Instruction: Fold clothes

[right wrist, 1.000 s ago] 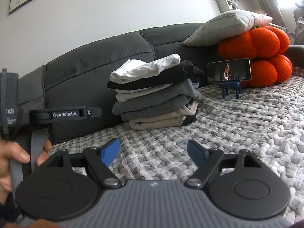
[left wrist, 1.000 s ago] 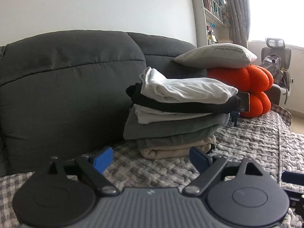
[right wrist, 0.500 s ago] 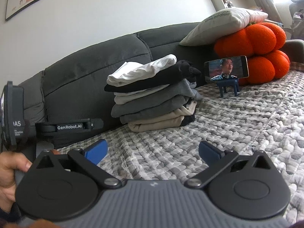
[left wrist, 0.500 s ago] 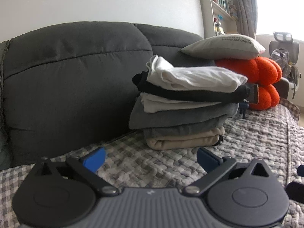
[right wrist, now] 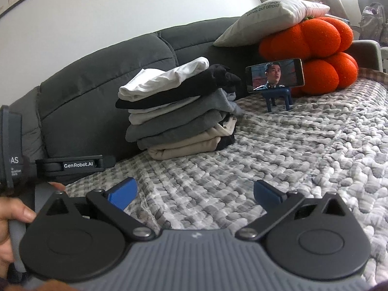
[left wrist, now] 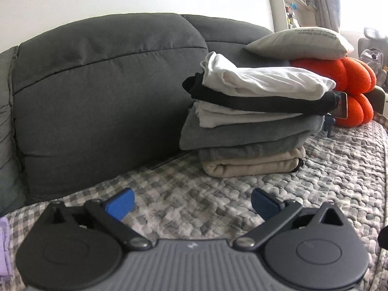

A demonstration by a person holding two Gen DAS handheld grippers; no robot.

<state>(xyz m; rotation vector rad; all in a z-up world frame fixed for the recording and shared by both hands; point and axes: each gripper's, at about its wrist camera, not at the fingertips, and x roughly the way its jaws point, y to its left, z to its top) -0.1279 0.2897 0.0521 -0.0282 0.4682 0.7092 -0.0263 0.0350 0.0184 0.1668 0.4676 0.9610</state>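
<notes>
L gripper (left wrist: 192, 202): jaws spread wide, just been opening, nothing btwn the blue pads; only the grey-white woven blanket (left wrist: 327, 177) under and ahead of it. R gripper (right wrist: 195, 194): same, jaws wide apart, just been opening, nothing btwn them, hovering over the same blanket. Neither touches any garment.

Person's hand (right wrist: 11, 220) at left edge of R wrist view, wrapped on the L gripper's handle; black bar marked "GenRobot.AI" (right wrist: 77, 165) just above it.

Stack of folded clothes (left wrist: 252, 116) sits on the blanket, back edge against the dark grey sofa backrest (left wrist: 101, 92), ahead of both grippers and well apart from them. Layers top to bottom: white, black, pale grey/white, two mid-grey, beige at base. Stack leans a bit, edges not flush.

Beyond stack, R wrist view: phone (right wrist: 274, 75) w/ lit screen, landscape, on a small blue stand (right wrist: 278, 98), standing on the blanket. Behind it an orange lumpy cushion (right wrist: 315, 55), w/ a pale pillow (right wrist: 271, 21) w/ printed text resting on top. Lilac fabric edge (left wrist: 4, 247) at far left of L wrist view, item unclear.
</notes>
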